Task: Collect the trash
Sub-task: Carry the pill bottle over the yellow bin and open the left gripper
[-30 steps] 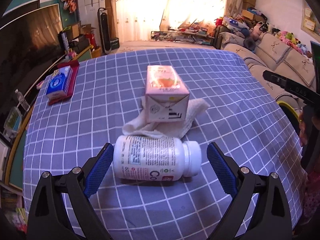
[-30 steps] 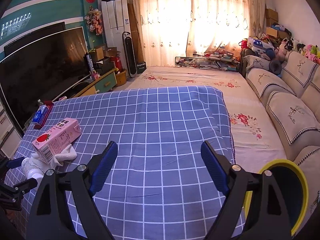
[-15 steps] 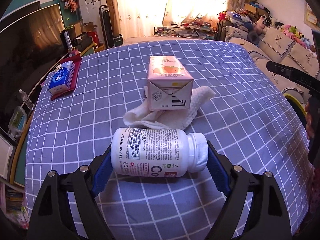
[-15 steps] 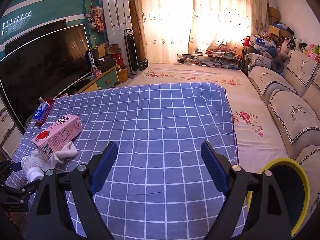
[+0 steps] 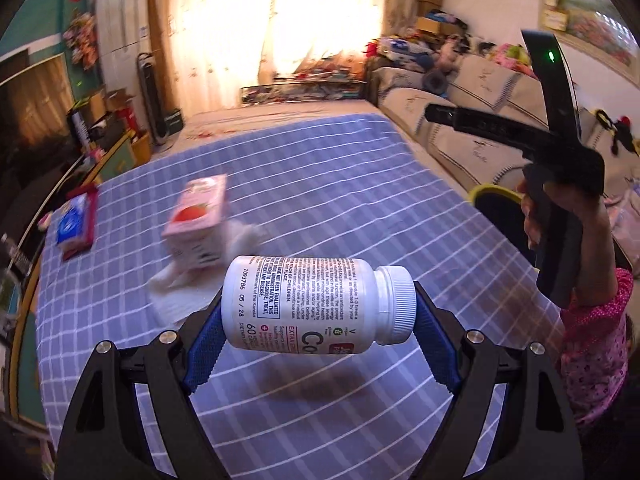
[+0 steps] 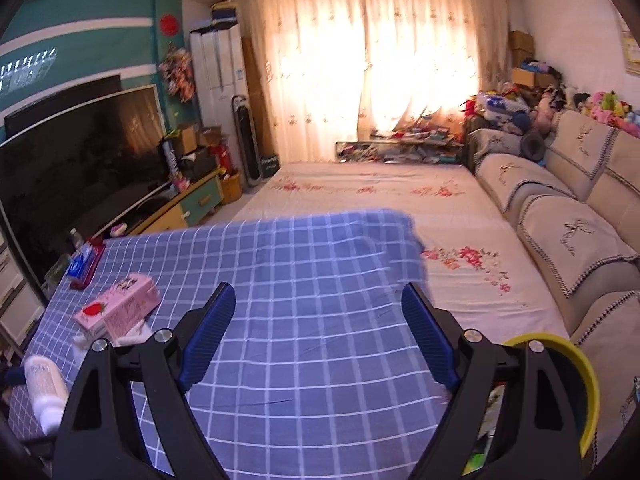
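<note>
My left gripper (image 5: 318,320) is shut on a white pill bottle (image 5: 316,304), gripping it end to end and holding it sideways above the checked table (image 5: 360,208). The bottle also shows at the lower left of the right wrist view (image 6: 44,388). A pink strawberry milk carton (image 5: 198,220) lies on a crumpled white tissue (image 5: 176,284) behind it; the carton also shows in the right wrist view (image 6: 120,312). My right gripper (image 6: 318,336) is open and empty, held high over the table's right side.
A yellow-rimmed bin (image 6: 576,384) stands by the table's right edge, also seen in the left wrist view (image 5: 496,196). A blue tissue pack on a red tray (image 5: 74,224) lies at the far left. A sofa (image 6: 568,240) runs along the right.
My left gripper closed on the pill bottle and lifted it off the table. The right gripper has risen and tilted up a little.
</note>
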A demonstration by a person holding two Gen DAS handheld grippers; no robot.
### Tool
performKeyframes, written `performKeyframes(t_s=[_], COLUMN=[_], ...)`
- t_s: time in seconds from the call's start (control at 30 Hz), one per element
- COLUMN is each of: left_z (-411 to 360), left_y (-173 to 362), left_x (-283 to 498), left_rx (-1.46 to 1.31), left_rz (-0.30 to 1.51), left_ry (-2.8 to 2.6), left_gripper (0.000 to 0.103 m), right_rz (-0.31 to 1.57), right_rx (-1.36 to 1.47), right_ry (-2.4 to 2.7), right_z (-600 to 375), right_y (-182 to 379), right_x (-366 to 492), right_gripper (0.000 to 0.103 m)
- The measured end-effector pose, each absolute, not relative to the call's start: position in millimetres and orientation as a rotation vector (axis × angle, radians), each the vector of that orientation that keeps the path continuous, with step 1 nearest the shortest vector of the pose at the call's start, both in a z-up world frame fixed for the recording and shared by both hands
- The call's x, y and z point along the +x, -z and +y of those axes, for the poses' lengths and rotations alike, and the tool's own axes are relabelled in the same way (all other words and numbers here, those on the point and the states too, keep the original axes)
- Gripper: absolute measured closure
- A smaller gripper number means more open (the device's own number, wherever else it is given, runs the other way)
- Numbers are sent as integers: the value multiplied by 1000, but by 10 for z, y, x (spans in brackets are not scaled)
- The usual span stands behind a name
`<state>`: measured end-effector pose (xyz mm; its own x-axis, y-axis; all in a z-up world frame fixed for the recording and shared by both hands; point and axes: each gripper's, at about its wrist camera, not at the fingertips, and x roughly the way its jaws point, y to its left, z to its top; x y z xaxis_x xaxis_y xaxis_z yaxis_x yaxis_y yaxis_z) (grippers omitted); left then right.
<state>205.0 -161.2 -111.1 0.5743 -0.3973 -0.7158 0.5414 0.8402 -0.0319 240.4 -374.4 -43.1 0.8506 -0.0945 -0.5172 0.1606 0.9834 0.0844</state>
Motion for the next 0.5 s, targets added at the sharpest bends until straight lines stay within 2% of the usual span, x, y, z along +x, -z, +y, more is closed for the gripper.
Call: performKeyframes(t_s=[0.2, 0.5], left_z=[-2385, -3820], left_y=[1113, 1179], left_x=[2076, 2093], left_rx=[257, 346], left_rz=[777, 780], left_ry=[711, 931], left_gripper=[20, 20], right_rz=[452, 376], right_rx=[149, 240], right_ry=[297, 592], right_z=[-4296, -5216], right_y=[210, 199], right_x=[1840, 787], right_gripper=[20, 19])
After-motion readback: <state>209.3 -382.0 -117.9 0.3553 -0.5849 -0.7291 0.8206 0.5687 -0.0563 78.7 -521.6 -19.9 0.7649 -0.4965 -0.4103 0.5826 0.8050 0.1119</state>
